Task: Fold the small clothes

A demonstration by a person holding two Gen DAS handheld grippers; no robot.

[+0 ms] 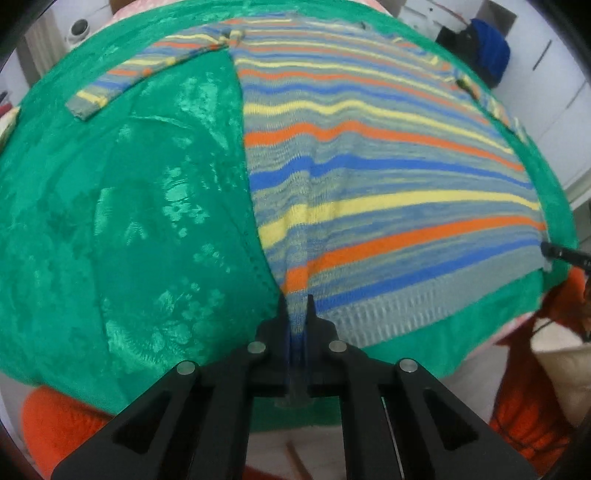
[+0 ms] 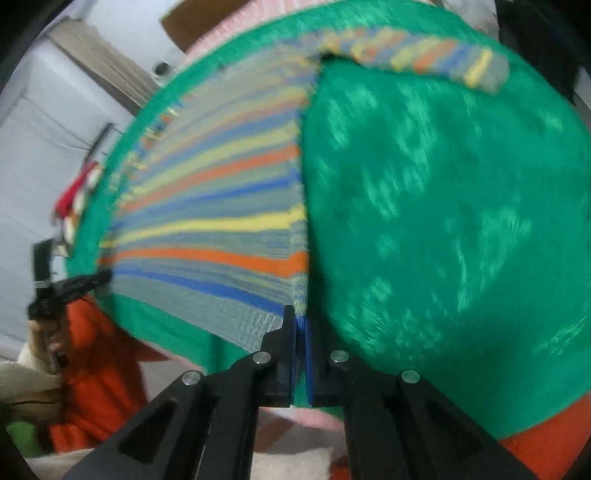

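A knit sweater [image 1: 369,177] striped in blue, yellow, orange and grey lies flat on a green patterned cloth [image 1: 129,221]. One sleeve [image 1: 147,75] stretches out to the upper left. My left gripper [image 1: 297,301] is shut on the sweater's near hem corner, with knit pinched between its pads. In the right wrist view the sweater [image 2: 221,221] fills the left half and its other sleeve [image 2: 424,55] lies at the top. My right gripper [image 2: 300,314] is shut on the opposite hem corner. Each gripper shows in the other's view: the right gripper [image 1: 546,249] and the left gripper [image 2: 103,276].
The green cloth [image 2: 443,221] covers a rounded surface with a pink edge [image 1: 480,347]. The person's orange clothing [image 1: 524,413] sits close below the near edge. White cabinets [image 1: 546,92] and a blue item [image 1: 491,44] stand behind. A cardboard box [image 2: 207,18] lies beyond the far edge.
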